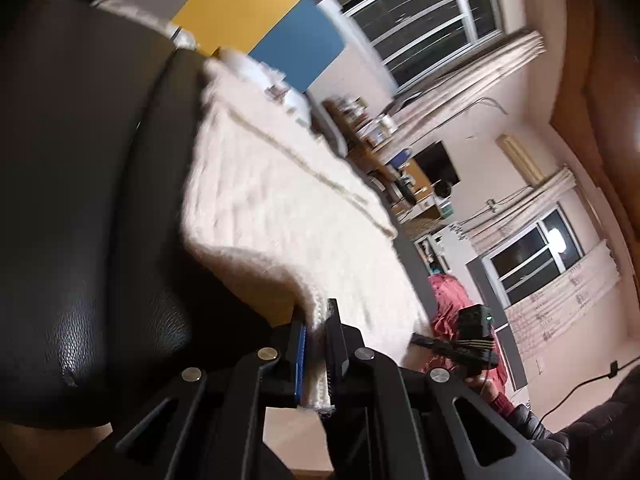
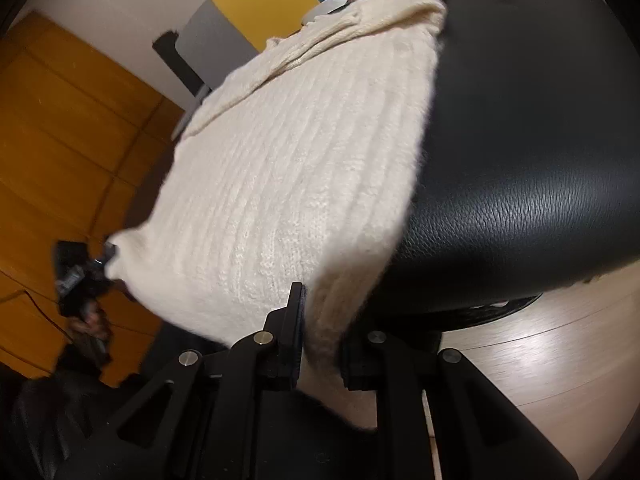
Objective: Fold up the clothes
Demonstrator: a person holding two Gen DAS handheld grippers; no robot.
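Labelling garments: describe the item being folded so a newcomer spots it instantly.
Find the black leather seat. Spread across it lies a cream ribbed knit sweater, its near hem pinched by both claws. It is the only pale, woolly thing against the dark upholstery.

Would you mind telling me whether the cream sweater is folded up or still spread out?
Spread out: the sweater lies open across the black seat, with each gripper pinching its near hem. No fold shows.

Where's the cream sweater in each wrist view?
Left wrist: cream sweater runs from centre down to the left tool, shut on its edge.
Right wrist: fills the centre, its hem pinched in the right tool.
Shared landmark: black leather seat under it.
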